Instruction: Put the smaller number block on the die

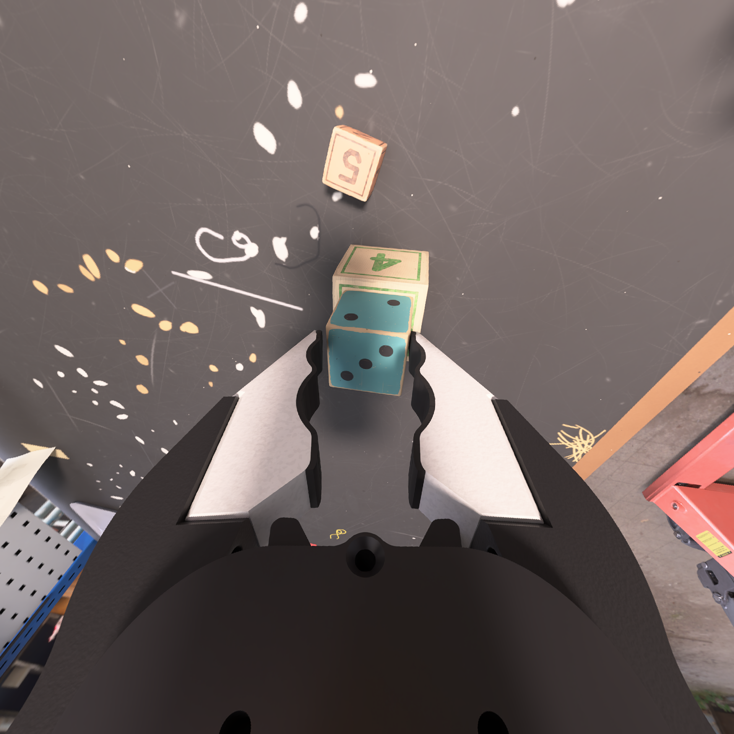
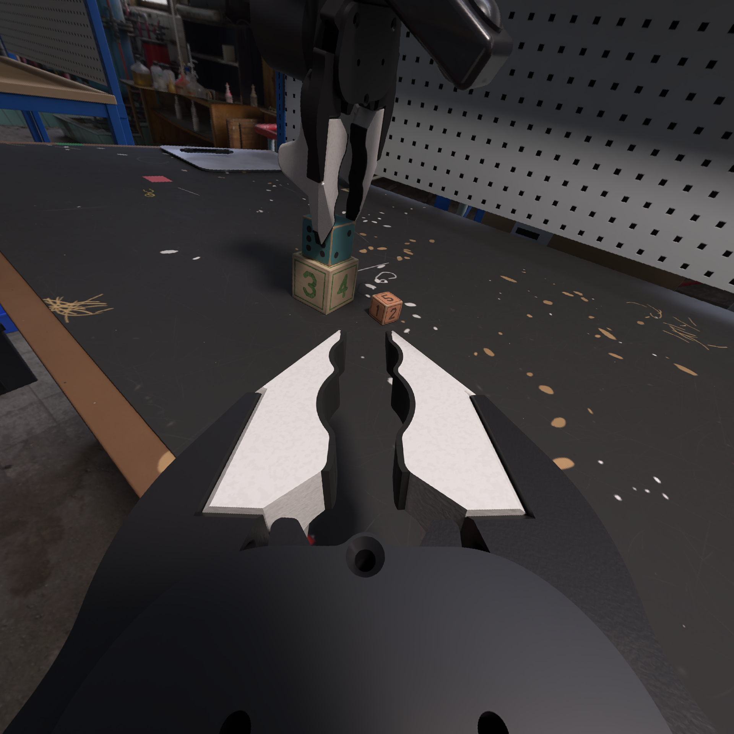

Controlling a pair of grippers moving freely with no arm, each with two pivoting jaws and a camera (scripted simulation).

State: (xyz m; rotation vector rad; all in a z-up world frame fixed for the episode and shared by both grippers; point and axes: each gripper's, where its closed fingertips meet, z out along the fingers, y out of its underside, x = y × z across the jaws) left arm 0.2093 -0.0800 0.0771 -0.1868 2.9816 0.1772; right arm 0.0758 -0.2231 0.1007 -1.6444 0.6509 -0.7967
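A teal die [image 1: 367, 357] sits on top of a large cream number block with green digits [image 1: 381, 264], on the dark table [image 1: 516, 198]. My left gripper [image 1: 365, 337] is shut on the die, one finger on each side. A smaller orange-tan number block [image 1: 353, 163] lies on the table just beyond them. In the right wrist view the left gripper [image 2: 337, 226] comes down from above onto the die [image 2: 331, 242], which rests on the large block [image 2: 323, 284]. The small block [image 2: 385, 308] lies to its right. My right gripper [image 2: 365, 333] is open and empty, low and just short of both blocks.
The table's tan front edge [image 1: 655, 397] runs along the right in the left wrist view, with a red metal frame [image 1: 695, 496] beyond it. A grey pegboard wall [image 2: 556, 159] stands behind the table. A flat grey plate [image 2: 222, 159] lies at the far edge.
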